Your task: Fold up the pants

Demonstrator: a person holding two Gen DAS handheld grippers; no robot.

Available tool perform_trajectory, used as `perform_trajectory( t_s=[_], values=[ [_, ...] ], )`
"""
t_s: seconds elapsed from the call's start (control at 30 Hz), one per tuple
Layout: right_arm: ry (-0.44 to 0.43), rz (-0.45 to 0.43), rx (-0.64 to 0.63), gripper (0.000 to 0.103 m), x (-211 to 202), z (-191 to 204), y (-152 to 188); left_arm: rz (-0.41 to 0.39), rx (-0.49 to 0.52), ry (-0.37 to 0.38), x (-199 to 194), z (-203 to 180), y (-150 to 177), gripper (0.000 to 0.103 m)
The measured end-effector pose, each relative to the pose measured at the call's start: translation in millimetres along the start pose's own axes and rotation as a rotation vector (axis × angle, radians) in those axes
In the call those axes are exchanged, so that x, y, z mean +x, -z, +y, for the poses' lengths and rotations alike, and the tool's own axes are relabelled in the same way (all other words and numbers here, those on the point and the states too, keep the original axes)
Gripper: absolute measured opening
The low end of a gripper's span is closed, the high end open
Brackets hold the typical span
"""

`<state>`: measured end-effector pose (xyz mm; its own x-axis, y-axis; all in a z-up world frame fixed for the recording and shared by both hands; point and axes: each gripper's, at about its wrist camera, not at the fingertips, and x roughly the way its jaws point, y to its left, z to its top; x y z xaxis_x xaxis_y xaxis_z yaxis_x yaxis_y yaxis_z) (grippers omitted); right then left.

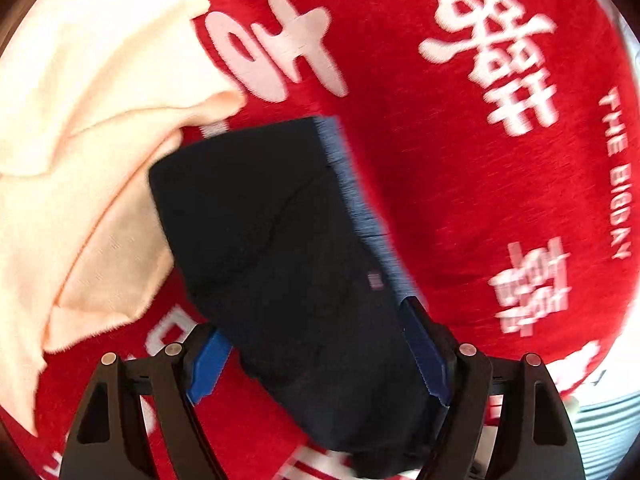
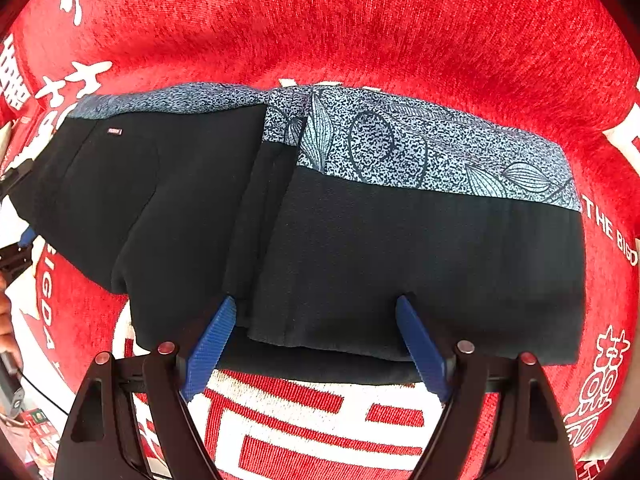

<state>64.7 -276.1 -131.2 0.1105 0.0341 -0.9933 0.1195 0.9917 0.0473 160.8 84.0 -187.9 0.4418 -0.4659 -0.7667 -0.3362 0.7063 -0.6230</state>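
The pants (image 2: 320,240), black with a blue-grey patterned waistband (image 2: 432,152), lie folded into a compact stack on a red cloth (image 2: 360,20) printed with white characters. In the right wrist view the folded layers overlap, with a vertical fold edge near the middle and a small label (image 2: 114,131) on the left part.

The right gripper (image 2: 316,312) stands wide open over the near edge of the stack; its blue fingertips (image 2: 212,344) rest on or just above the black fabric, and nothing is pinched between them.

The left gripper (image 1: 320,360) is also wide open, its jaws straddling one end of the folded pants (image 1: 280,240); the pads are not seen pressing the fabric.

A peach-coloured garment (image 1: 80,140) lies crumpled on the red cloth (image 1: 440,160), touching the far corner of the pants. No containers are visible.
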Motion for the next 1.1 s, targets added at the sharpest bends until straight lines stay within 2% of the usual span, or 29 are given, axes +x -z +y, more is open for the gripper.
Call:
perform_trajectory(
  t_s=[0.03,0.1,0.13,0.17,0.2,0.23,0.27,0.33,0.43,0.57,0.67,0.73,0.8,0.9,0.97,1.1],
  values=[
    [-0.001,-0.002,-0.002,0.085,-0.2,-0.7,1.0,0.032,-0.023,-0.029,9.8,4.7,0.9,0.08],
    [-0.001,-0.004,-0.007,0.085,-0.6,-0.7,2.4,-0.004,-0.026,-0.043,7.3,5.9,1.5,0.08],
    [-0.002,-0.005,-0.011,0.085,-1.1,-0.5,2.5,-0.003,-0.013,-0.087,8.7,-0.4,2.0,0.075],
    [-0.002,-0.002,-0.014,0.085,-2.8,-0.6,2.5,-0.011,0.004,-0.146,9.8,-6.5,2.9,0.055],
    [-0.001,0.002,-0.019,0.085,-4.5,0.4,1.3,-0.016,0.028,-0.202,9.4,-10.5,3.4,0.042],
    [0.005,0.006,-0.024,0.085,-7.8,1.6,-0.2,-0.01,0.051,-0.23,9.7,-14.1,3.4,0.032],
    [0.009,0.005,-0.025,0.085,-13.8,2.9,-3.0,-0.015,0.065,-0.235,7.8,-17.8,3.9,0.028],
    [-0.024,-0.015,-0.013,0.085,-29.5,5.1,-9.6,-0.033,0.152,-0.276,1.3,-34.3,9.0,0.025],
    [-0.125,-0.029,-0.017,0.085,-54.3,15.3,-31.0,-0.095,0.371,-0.364,-5.0,-78.1,29.4,0.025],
    [-0.3,0.035,-0.055,0.092,-71.4,47.6,-83.1,-0.162,0.595,-0.414,-12.7,-118.7,60.5,0.025],
    [-0.399,0.09,-0.111,0.103,-80.1,89.5,-129.8,-0.192,0.708,-0.42,-13.2,-139.6,74.6,0.025],
    [-0.442,0.128,-0.174,0.103,-86.4,125.6,-152.1,-0.203,0.754,-0.419,-13.5,-149.1,82.7,0.025],
    [-0.466,0.204,-0.244,0.103,-84.9,165.7,-170.4,-0.209,0.779,-0.419,-15.5,-152.6,86.0,0.025],
    [-0.393,0.309,-0.332,0.103,-71.8,217.9,-186.1,-0.213,0.799,-0.416,-13.3,-160.4,91.8,0.025],
    [-0.291,0.345,-0.39,0.103,-59.8,247.6,-187.2,-0.215,0.805,-0.411,-12.8,-162.5,93.4,0.025],
    [-0.178,0.4,-0.452,0.103,-41.8,272.2,-182.7,-0.222,0.825,-0.414,-20.9,-162.1,101.4,0.025]
  ],
)
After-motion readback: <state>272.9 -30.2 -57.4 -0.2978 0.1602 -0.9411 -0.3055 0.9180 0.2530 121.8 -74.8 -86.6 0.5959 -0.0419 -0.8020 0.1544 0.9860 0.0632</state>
